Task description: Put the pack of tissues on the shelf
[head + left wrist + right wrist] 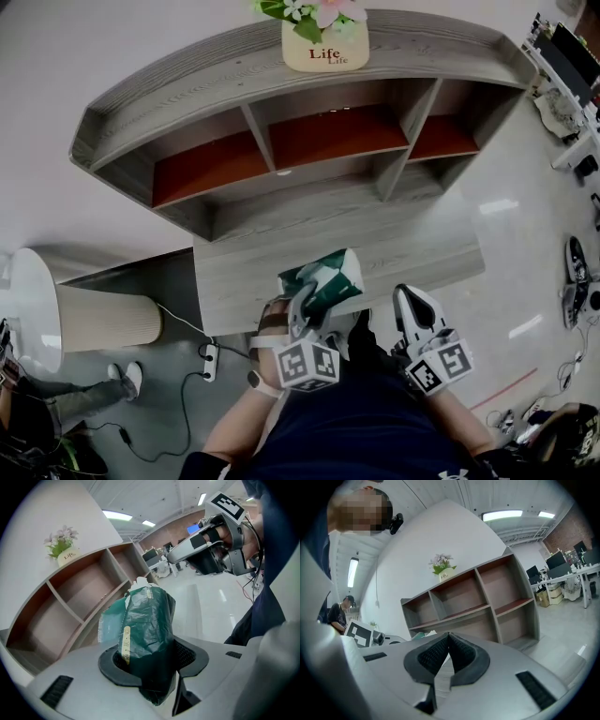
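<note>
The left gripper (154, 660) pinched the green tissue pack (147, 616) between its jaws, holding it upright in front of the shelf (187, 89), outside the compartments. The right gripper (448, 641) hung just beside it, jaws pressed together on nothing.

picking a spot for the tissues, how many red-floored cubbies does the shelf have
3, side by side under the top board of the shelf: left cubby, middle cubby, right cubby. None looks hidden.
</note>
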Action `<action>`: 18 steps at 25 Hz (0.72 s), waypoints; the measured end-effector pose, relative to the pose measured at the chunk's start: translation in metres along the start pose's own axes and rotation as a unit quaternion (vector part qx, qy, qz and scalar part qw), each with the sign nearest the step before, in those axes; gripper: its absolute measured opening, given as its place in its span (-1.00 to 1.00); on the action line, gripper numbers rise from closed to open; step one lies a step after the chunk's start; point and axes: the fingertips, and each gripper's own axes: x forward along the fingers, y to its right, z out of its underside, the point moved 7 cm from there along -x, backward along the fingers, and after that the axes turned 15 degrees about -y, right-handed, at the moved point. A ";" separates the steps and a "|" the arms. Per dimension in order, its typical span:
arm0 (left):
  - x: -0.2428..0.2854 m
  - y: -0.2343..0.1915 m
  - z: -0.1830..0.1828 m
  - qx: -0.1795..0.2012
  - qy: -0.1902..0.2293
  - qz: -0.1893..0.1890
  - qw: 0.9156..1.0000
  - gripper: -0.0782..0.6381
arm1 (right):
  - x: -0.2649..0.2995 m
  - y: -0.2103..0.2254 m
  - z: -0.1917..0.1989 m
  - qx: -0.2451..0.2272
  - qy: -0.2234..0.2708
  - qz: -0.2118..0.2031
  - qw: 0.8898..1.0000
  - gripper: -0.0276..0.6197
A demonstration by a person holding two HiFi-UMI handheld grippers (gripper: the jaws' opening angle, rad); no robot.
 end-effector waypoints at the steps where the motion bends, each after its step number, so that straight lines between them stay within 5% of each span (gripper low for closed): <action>1: 0.003 -0.002 -0.002 -0.001 -0.001 0.000 1.000 -0.26 | 0.002 0.004 -0.002 0.001 -0.001 -0.001 1.000 -0.90; 18: 0.083 -0.034 -0.046 0.011 -0.031 -0.032 0.999 -0.26 | 0.042 0.070 -0.033 0.010 -0.012 -0.011 1.000 -0.90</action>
